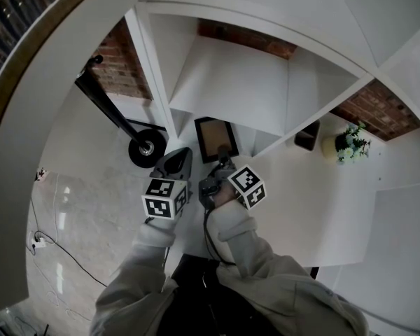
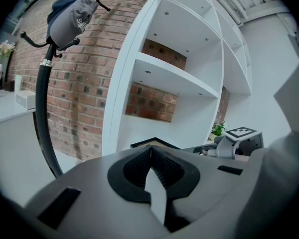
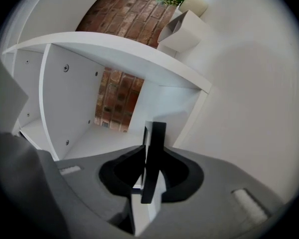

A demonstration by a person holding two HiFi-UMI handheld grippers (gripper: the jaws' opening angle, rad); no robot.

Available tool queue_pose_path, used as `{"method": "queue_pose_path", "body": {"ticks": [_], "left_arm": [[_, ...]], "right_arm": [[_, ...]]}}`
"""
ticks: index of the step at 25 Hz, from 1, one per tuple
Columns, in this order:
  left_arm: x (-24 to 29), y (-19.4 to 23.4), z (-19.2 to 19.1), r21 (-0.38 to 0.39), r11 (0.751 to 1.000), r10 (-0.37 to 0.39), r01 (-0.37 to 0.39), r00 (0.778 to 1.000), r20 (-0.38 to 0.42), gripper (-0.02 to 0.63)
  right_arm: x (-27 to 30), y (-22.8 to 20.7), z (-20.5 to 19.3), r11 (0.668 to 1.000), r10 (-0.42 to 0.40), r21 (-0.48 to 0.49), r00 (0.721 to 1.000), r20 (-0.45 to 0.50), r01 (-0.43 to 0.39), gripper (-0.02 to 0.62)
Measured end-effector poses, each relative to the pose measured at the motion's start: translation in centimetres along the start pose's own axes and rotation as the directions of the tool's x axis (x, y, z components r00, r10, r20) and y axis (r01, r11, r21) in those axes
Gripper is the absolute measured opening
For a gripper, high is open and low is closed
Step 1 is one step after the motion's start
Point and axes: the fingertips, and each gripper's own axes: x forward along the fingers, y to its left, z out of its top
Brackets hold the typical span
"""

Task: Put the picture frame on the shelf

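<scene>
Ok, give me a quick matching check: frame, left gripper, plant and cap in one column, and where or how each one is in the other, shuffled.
1 frame
2 left gripper
3 plant
4 cap

A hangs on the stand
B clamped edge-on in the right gripper
C stands on a white surface beside the shelf
D shut, nothing in it

Pairs: 1-B, 2-D, 3-C, 4-A
</scene>
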Motion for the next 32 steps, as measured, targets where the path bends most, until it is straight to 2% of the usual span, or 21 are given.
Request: {"method": "queue_pose_path", "body": {"ticks": [3, 5, 6, 8, 9, 11, 14, 17, 26, 32], "left_arm": [[0.0, 0.0, 0.0, 0.001, 1.0, 0.002, -0.002, 1.0, -0.001, 0.005], [0.0, -0.1, 0.1, 0.003, 1.0, 0.002, -0.002, 1.0, 0.001, 0.005], [0.0, -0.2, 0.1, 0.003, 1.0, 0.003, -0.003, 1.0, 0.002, 0.005], [0.0, -0.2, 0.2, 0.003, 1.0, 0.003, -0.003, 1.0, 0.004, 0.005], [-0.1, -0.3, 0.3, 0.002, 1.0, 0.003, -0.003, 1.0, 0.005, 0.005], [-0.1, -0.4, 0.3, 0.002, 1.0, 0.001, -0.001, 1.0, 0.004, 0.006], [-0.1, -0.6, 0.3, 0.001, 1.0, -0.001, 0.001, 1.0, 0.007, 0.005], [-0.2, -0.8, 0.4, 0.0, 1.0, -0.003, 0.003, 1.0, 0.01, 0.005], [-0.9, -1.3, 0.5, -0.024, 1.0, 0.005, -0.005, 1.0, 0.008, 0.005], [-1.2, -1.9, -1.3, -0.014, 1.0, 0.001, -0.002, 0.998, -0.065, 0.006]], "right_arm": [[0.0, -0.6, -0.3, 0.999, -0.022, 0.049, 1.0, -0.013, 0.023, 0.153], [0.1, -1.1, -0.5, 0.996, -0.036, 0.077, 0.999, -0.029, 0.038, 0.176], [0.1, -1.2, -0.5, 0.995, -0.044, 0.086, 0.998, -0.036, 0.047, 0.208], [0.1, -1.1, -0.6, 0.993, -0.046, 0.105, 0.998, -0.04, 0.05, 0.31], [0.2, -0.8, -0.5, 0.993, -0.035, 0.111, 0.999, -0.035, 0.039, 0.34], [0.5, 0.2, -0.2, 0.993, 0.001, 0.114, 1.0, -0.029, 0.003, 0.446], [1.1, 0.9, -0.2, 0.989, 0.026, 0.15, 0.998, -0.052, -0.018, 0.497], [1.5, 0.8, -0.3, 0.985, 0.006, 0.171, 0.996, -0.086, 0.009, 0.52], [0.5, -0.1, -0.9, 0.971, -0.127, 0.181, 0.98, -0.155, 0.154, 0.522], [2.0, 1.4, -1.2, 0.976, -0.124, 0.147, 0.967, -0.224, 0.16, 0.522]]}}
